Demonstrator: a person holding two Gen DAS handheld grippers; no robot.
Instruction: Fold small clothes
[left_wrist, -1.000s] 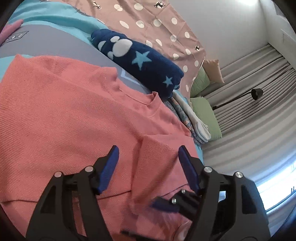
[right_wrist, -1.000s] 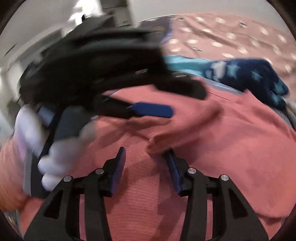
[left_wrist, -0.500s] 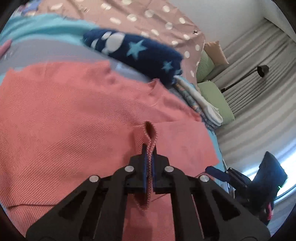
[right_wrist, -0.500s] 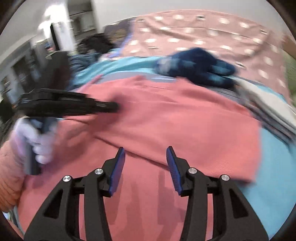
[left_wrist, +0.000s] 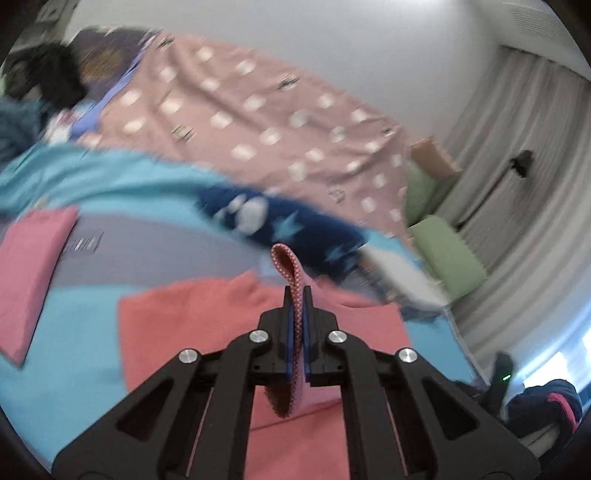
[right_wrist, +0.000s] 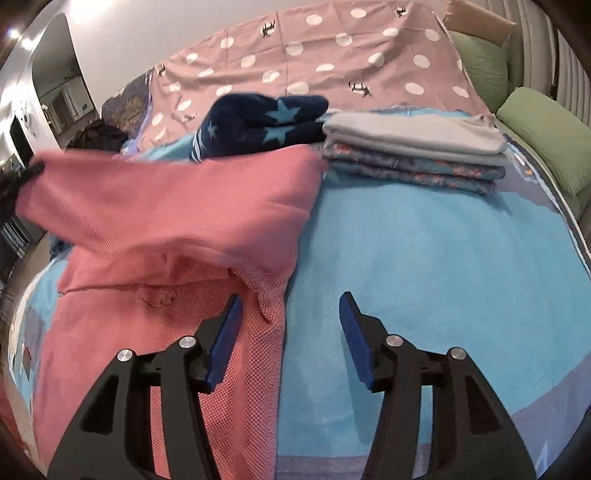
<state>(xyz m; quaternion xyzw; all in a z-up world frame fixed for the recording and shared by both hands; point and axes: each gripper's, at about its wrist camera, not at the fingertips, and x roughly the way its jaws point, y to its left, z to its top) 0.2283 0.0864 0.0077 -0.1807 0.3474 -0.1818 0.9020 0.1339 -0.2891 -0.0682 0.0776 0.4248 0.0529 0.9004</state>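
Left claw (left_wrist: 296, 325) now clamped on coral shirt (right_wrist: 177, 206) sleeve edge, lifted off bed (right_wrist: 424, 258) — fold underway. Right claw (right_wrist: 288, 332) jaws just widening, empty, straddling shirt's right edge.

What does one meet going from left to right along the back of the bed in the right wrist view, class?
Coral top → navy star blanket → stack of folded clothes → green cushion.
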